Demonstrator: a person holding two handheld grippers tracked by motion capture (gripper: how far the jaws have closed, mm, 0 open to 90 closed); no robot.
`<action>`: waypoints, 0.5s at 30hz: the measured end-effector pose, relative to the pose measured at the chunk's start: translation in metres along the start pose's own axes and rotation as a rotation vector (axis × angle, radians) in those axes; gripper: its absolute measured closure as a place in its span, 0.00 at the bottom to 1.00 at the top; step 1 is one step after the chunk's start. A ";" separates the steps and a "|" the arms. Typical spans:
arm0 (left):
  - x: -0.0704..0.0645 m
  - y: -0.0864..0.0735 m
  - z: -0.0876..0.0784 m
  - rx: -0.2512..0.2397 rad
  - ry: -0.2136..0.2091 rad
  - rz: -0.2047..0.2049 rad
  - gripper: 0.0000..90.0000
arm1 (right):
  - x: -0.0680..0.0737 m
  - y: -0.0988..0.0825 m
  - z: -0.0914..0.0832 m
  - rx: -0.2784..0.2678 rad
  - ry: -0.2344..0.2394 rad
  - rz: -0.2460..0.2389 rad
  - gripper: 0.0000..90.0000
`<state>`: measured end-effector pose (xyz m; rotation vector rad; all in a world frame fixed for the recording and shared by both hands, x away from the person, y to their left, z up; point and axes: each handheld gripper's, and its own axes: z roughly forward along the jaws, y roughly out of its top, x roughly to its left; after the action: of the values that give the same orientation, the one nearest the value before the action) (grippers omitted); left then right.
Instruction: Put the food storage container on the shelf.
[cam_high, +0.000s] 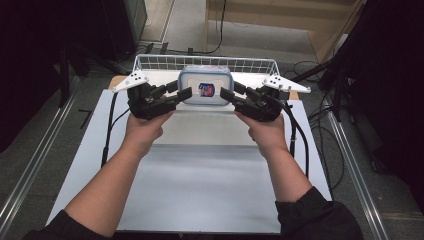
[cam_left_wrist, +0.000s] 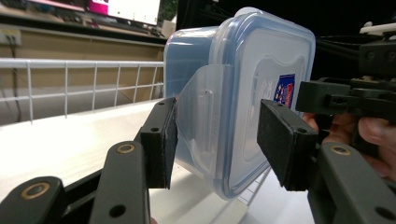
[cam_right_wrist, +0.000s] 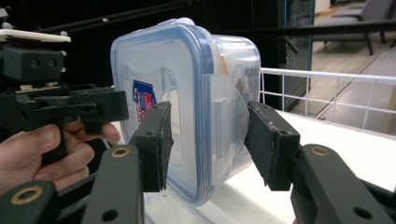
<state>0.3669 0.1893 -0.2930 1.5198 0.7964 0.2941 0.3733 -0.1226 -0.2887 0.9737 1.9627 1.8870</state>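
Label (cam_high: 206, 89) on the container (cam_high: 206, 80) lid was too small to read in the high view. Container's base stayed hidden behind the lid in both gripper views. Left gripper (cam_left_wrist: 215, 140) jaws straddled a side latch (cam_left_wrist: 201, 121); contact of the far pad could not be told. Wire basket (cam_high: 150, 62) floor was mostly covered by the container. Person's sleeves ran off the bottom edge.

Lab/studio, black curtains (cam_high: 30, 60), floor cables (cam_high: 320, 117), bare white table (cam_high: 200, 200), monitor (cam_left_wrist: 126, 9)

The container lid's (cam_high: 206, 85) sticker (cam_high: 206, 90) is unreadable.
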 end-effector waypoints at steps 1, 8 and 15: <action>0.000 0.001 0.000 0.002 -0.004 -0.009 0.55 | -0.001 0.000 0.000 0.006 0.006 0.006 0.59; 0.002 0.006 0.004 0.061 -0.012 -0.086 0.55 | -0.012 0.003 -0.001 0.030 0.060 0.100 0.62; 0.007 0.010 0.006 0.114 -0.042 -0.159 0.55 | -0.018 0.005 -0.003 0.072 0.078 0.154 0.63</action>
<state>0.3794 0.1899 -0.2863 1.5535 0.9074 0.1000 0.3862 -0.1364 -0.2884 1.1170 2.0670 1.9746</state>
